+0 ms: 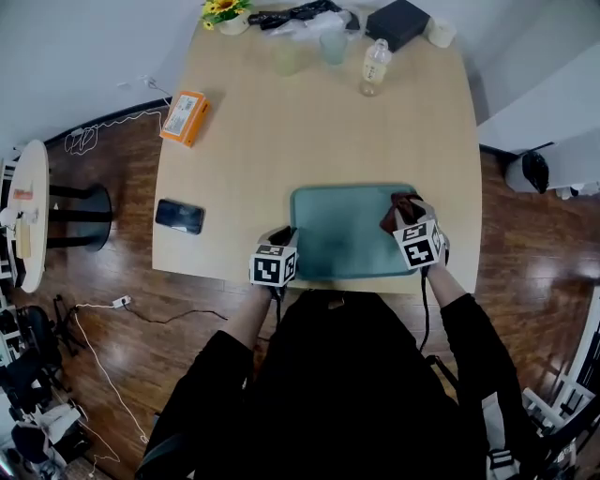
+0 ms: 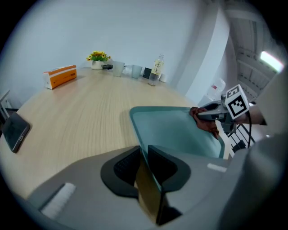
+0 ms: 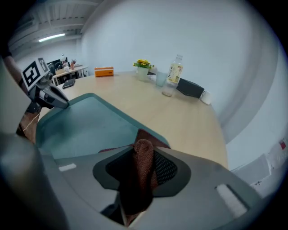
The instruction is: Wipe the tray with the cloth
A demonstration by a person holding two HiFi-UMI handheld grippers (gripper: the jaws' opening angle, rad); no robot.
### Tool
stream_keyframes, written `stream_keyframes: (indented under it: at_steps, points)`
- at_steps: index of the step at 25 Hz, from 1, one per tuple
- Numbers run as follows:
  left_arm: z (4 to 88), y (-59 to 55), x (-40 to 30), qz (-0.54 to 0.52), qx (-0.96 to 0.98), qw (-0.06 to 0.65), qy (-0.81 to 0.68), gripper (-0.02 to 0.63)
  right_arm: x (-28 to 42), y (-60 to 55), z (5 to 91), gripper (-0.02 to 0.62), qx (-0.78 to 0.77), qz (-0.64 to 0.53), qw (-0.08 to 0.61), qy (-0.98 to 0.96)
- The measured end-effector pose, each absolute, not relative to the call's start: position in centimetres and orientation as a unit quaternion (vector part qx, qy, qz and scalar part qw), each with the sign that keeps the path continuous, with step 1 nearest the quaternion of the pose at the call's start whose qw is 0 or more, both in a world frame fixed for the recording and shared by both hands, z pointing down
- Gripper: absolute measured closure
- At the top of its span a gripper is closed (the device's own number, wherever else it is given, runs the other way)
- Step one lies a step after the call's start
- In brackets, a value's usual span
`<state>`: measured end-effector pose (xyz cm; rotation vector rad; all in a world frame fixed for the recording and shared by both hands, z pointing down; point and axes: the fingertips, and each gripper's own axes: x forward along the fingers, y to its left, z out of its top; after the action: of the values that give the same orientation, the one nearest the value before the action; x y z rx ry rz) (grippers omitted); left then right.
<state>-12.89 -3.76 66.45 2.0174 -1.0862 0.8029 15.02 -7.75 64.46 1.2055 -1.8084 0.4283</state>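
A teal tray lies on the wooden table near its front edge. My left gripper is shut on the tray's left rim, which runs up between the jaws. At the tray's far right corner my right gripper is shut on a brown cloth. In the right gripper view the cloth is bunched between the pads and hangs down onto the tray. The left gripper view shows the cloth resting on the tray's right side.
A black phone lies left of the tray and an orange box farther back left. At the table's far end stand a bottle, two cups, a black box and a flower pot. A round side table stands at the left.
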Motion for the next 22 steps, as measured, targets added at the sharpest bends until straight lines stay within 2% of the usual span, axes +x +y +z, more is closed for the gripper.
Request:
stream_keyframes:
  at_steps: [3, 9, 12, 17, 22]
  points:
    - [66.4, -3.7, -12.9, 0.310, 0.778, 0.351, -0.419, 0.569, 11.2, -7.5, 64.8, 0.477, 0.469, 0.171, 0.452, -0.740]
    - [66.1, -3.9, -12.8, 0.296, 0.778, 0.363, -0.419, 0.569, -5.2, -5.5, 63.7, 0.477, 0.347, 0.132, 0.434, -0.821]
    - [66.2, -4.0, -13.0, 0.281, 0.780, 0.371, -0.419, 0.571, -10.6, -4.0, 63.9, 0.477, 0.304, 0.137, 0.413, -0.848]
    - [66.4, -4.2, -13.6, 0.271, 0.772, 0.387, -0.426, 0.581, -11.6, -3.8, 64.6, 0.483, 0.310, 0.173, 0.375, -0.856]
    - [66.5, -3.9, -13.7, 0.273, 0.775, 0.381, -0.424, 0.580, -9.8, -3.8, 64.1, 0.482, 0.325, 0.130, 0.396, -0.848]
